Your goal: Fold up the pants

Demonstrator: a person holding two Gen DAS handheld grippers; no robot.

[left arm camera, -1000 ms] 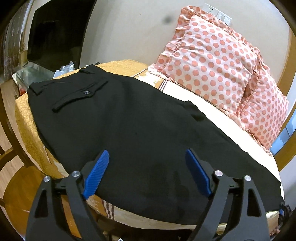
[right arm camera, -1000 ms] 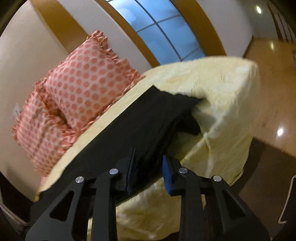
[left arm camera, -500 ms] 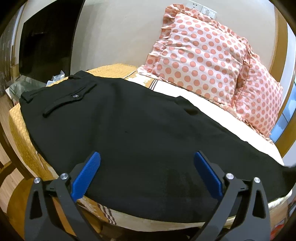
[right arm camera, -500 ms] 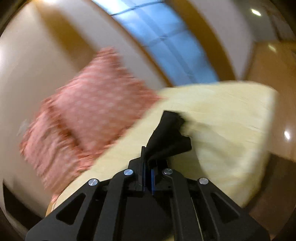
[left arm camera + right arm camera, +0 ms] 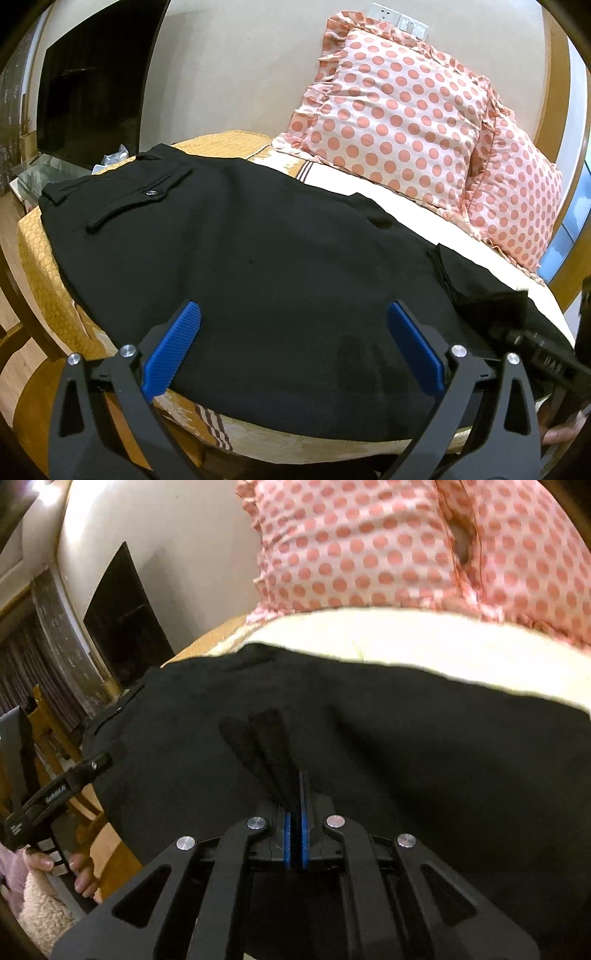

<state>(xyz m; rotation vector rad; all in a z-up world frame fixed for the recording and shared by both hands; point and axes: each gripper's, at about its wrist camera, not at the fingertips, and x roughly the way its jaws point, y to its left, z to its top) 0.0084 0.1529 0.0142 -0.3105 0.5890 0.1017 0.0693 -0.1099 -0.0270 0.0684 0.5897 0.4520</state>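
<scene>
The black pants lie spread across the bed, hem end doubled over the legs. The right hand-held gripper is clamped on that hem; the left hand-held gripper hovers with fingers wide apart above the near edge, before two polka-dot pillows.

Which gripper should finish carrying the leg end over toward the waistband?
Right. The right gripper is shut on the leg end of the pants, holding it above the spread fabric. The left gripper is open, holding nothing, near the bed's edge.
</scene>
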